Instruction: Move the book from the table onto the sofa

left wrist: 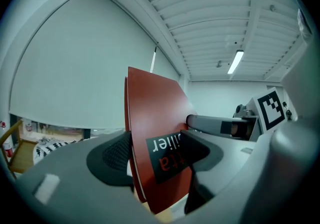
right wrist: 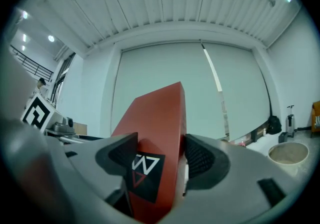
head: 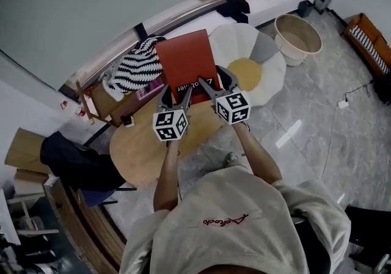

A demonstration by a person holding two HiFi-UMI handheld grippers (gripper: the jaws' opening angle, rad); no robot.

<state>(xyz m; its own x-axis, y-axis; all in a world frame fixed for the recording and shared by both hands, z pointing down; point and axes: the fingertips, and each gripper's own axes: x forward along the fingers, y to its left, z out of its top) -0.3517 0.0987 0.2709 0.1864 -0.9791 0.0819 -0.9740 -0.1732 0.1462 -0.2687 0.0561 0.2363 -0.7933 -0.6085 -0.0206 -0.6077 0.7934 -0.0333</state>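
While a person (head: 232, 224) in a pale top stands on the grey tiled floor (head: 317, 138), both forearms reach forward over a round wooden surface (head: 143, 151). Beyond that surface lies a flower-shaped seat (head: 269, 77), white-petalled with a yellow centre. A round beige tub (head: 298, 38) stands just beside the seat on its far side. To the left of the seat, a black-and-white striped cloth (head: 137, 65) lies in a heap.

The red book (head: 186, 65) is off the surface and held in the air. From the head view it lies between the striped cloth and the seat, overlapping the edge of each. Its cover faces the person, and a black label with pale lettering sits at its near edge. Both gripper views show it rising against the pale wall and ribbed ceiling.

The left gripper (head: 176, 100) pinches the near edge of the book toward its left corner, with one dark ribbed pad on each face. The right gripper (head: 215, 83) pinches the same edge toward the right corner in the same manner. The two grippers sit just beside each other. Each carries a marker cube, left (head: 170, 125) and right (head: 233, 107), turned up toward the person.
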